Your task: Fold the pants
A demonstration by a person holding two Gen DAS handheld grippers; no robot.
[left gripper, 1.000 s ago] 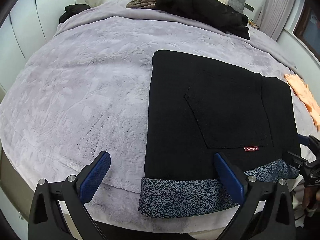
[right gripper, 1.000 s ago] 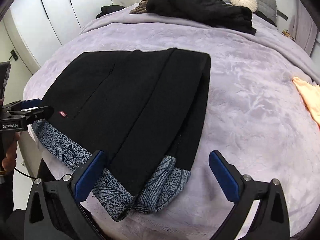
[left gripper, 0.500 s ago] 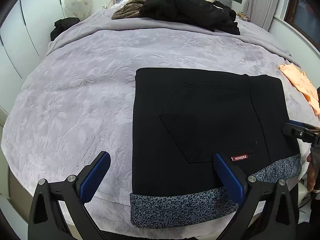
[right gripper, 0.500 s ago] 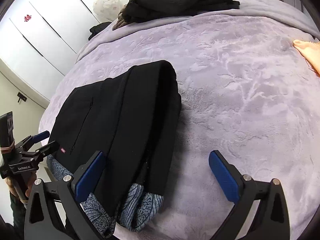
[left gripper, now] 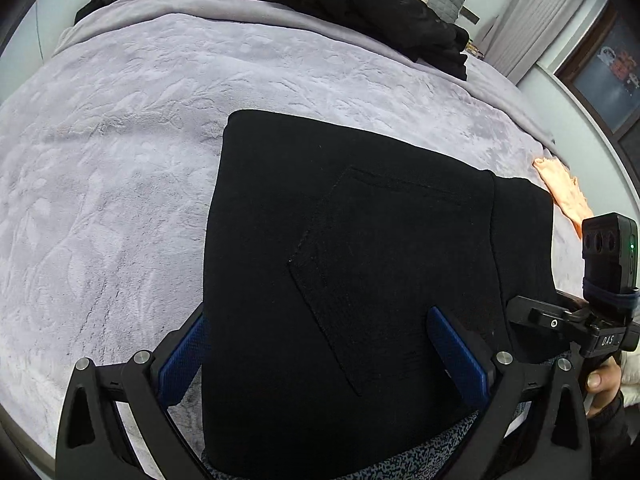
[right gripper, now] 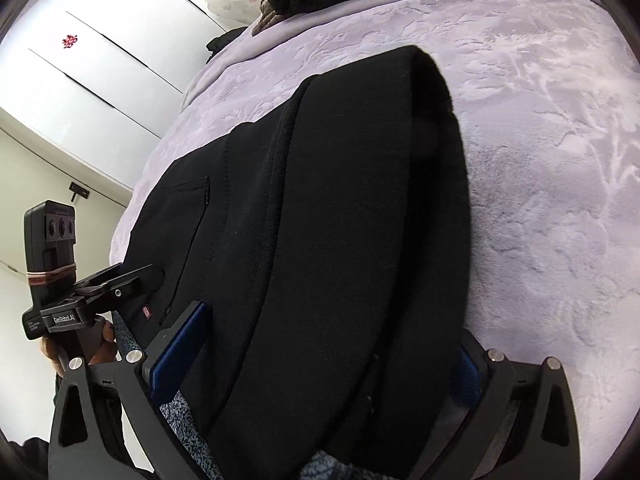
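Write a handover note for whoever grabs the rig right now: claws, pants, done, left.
Left claw: open, straddling the near left part of the folded black pants.
Right claw: open, astride the near right fold.
Pants lie on the lilac bedspread, back pocket up, patterned cuffs at the near edge.
Done: legs folded over into a flat rectangle.
Left: likely close both claws and fold the near end away.

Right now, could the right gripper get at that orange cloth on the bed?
Probably not as it stands. The right gripper is open with its jaws astride the pants. The orange cloth lies apart, past the pants' far side, on bare blanket.
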